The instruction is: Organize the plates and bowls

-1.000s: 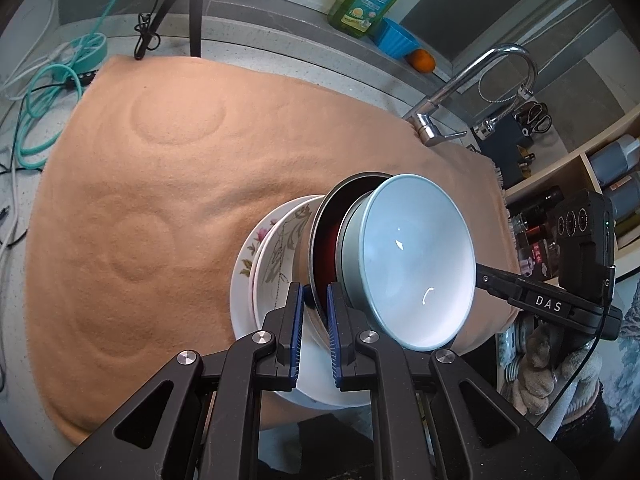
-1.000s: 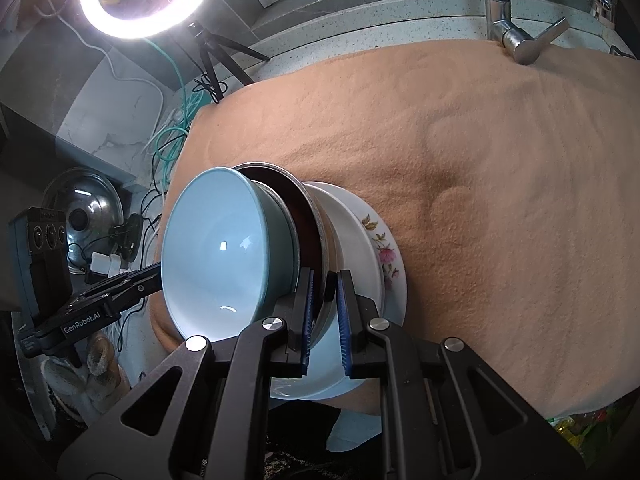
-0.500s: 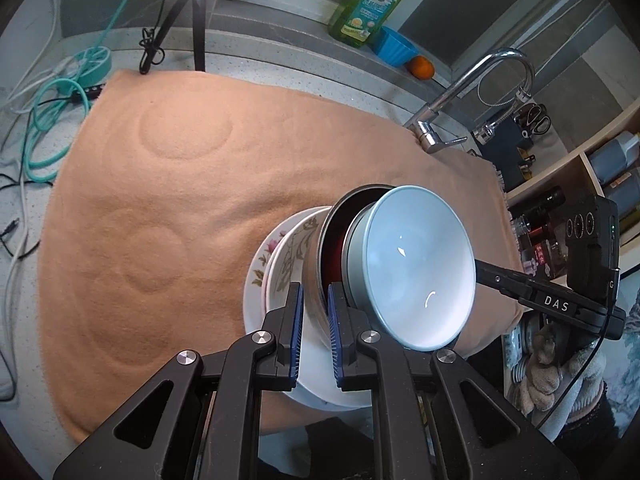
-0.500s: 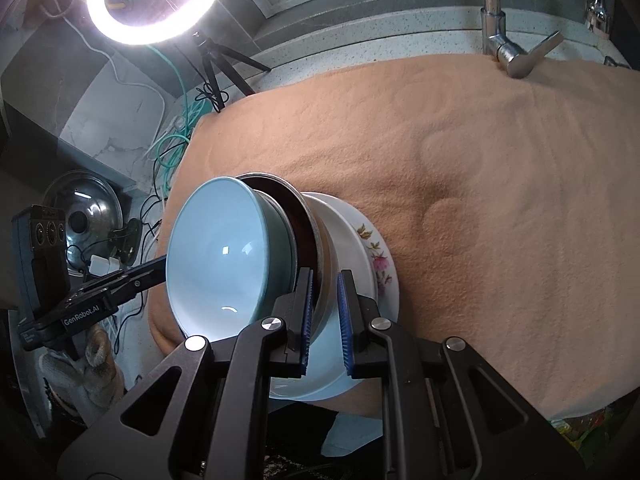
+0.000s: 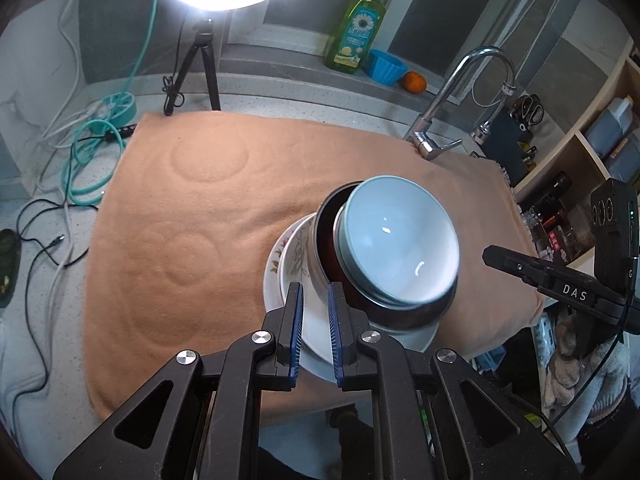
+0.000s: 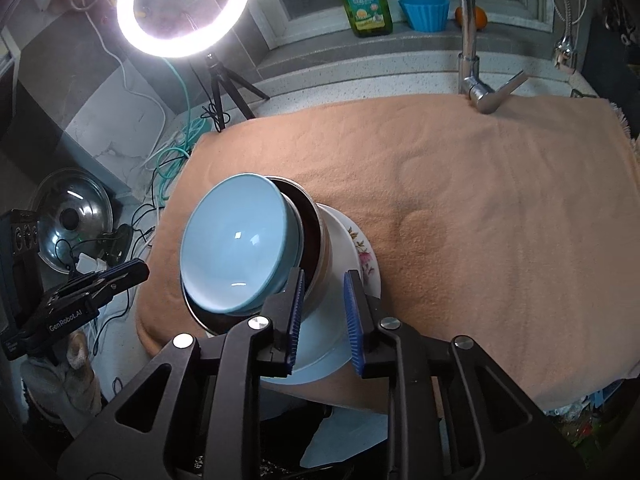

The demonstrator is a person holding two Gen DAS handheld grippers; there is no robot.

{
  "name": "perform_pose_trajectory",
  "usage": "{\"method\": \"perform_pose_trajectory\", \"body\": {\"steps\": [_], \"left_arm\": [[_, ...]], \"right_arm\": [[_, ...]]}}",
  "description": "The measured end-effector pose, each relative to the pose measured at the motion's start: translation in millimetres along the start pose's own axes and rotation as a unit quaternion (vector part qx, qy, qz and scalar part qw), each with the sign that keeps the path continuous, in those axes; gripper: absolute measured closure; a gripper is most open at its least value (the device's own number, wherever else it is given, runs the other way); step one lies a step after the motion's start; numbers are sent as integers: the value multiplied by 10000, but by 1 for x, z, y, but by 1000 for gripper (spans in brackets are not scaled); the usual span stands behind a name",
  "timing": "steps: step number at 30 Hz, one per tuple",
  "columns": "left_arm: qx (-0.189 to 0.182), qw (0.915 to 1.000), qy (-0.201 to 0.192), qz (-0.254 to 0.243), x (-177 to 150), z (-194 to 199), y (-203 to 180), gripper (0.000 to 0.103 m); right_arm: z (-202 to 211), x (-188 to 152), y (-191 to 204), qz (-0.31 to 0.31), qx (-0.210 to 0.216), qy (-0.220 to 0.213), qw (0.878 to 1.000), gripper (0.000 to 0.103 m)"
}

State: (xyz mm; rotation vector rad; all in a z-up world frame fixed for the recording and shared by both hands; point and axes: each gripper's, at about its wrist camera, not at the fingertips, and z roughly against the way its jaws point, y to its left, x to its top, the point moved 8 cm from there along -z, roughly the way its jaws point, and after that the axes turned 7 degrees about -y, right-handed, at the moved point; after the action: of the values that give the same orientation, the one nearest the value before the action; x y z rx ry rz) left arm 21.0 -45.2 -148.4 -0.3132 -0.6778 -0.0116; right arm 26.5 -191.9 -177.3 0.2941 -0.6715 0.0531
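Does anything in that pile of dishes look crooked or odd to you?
Yes. The light blue bowl sits tilted inside the dark metal bowl rather than level, so its rim leans to one side. The whole stack rests on floral plates near the towel's front edge.

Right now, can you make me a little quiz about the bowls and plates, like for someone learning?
1. True or false: the light blue bowl sits inside the dark metal bowl.
2. What lies under both bowls: A) a floral plate, B) a frying pan, C) a chopping board?
3. What is the whole stack resting on?

Key
1. True. It sits tilted in the metal bowl.
2. A. The floral plate and a plain white one sit beneath the bowls.
3. The orange towel spread over the counter.

Bonus fact: the left gripper and right gripper have just been opening, and their blue pads stand clear of the dishes.
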Motion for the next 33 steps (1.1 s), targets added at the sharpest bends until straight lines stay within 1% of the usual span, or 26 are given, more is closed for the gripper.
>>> {"method": "perform_pose_trajectory", "body": {"steps": [2, 4, 6, 7, 8, 9, 11, 12, 13, 14, 16, 18, 20, 23, 25, 27, 29, 33], "left_arm": [[43, 9999, -98, -65, 0, 7, -3, 83], [130, 9996, -224, -120, -1, 15, -7, 81], [244, 9989, -355, -197, -2, 22, -9, 70], [353, 9978, -458, -329, -2, 26, -12, 68], [409, 9970, -520, -407, -3, 29, -15, 63], [439, 9962, -588, -470, -4, 32, -18, 59], [453, 9954, -652, -537, -7, 36, -23, 54], [465, 9950, -675, -566, -8, 37, -25, 53], [472, 9948, -688, -586, -9, 38, -27, 53], [466, 9948, -686, -596, -11, 39, -29, 52], [454, 9948, -671, -619, -14, 40, -32, 51], [464, 9942, -688, -679, -17, 43, -36, 46], [482, 9935, -749, -709, -20, 48, -40, 43], [525, 9925, -815, -738, -19, 53, -42, 41], [567, 9917, -883, -747, -18, 55, -43, 41], [600, 9911, -911, -762, -17, 56, -43, 41], [590, 9914, -933, -708, -16, 57, -43, 40], [578, 9917, -942, -654, -15, 57, -41, 40]], "right_arm": [[8, -3, 3, 51, -75, -120, 9999, 69], [16, -7, 7, 114, -144, -231, 9996, 66], [21, -10, 11, 150, -178, -308, 9993, 62], [25, -12, 14, 183, -212, -372, 9989, 59], [28, -14, 15, 209, -244, -417, 9986, 56], [31, -15, 17, 236, -278, -474, 9982, 54], [39, -18, 20, 288, -360, -609, 9971, 45], [43, -19, 21, 310, -403, -665, 9965, 42], [48, -21, 23, 332, -460, -742, 9956, 36], [52, -22, 24, 347, -489, -793, 9950, 32], [60, -25, 27, 401, -583, -909, 9933, 29], [66, -26, 28, 456, -674, -1009, 9916, 25], [72, -28, 32, 568, -774, -1139, 9888, 19], [80, -27, 40, 780, -903, -1322, 9840, 14], [85, -27, 43, 858, -971, -1436, 9811, 14], [87, -27, 46, 877, -1000, -1492, 9798, 13], [89, -26, 47, 892, -1005, -1533, 9790, 10], [91, -25, 49, 872, -1017, -1581, 9783, 9]]}}
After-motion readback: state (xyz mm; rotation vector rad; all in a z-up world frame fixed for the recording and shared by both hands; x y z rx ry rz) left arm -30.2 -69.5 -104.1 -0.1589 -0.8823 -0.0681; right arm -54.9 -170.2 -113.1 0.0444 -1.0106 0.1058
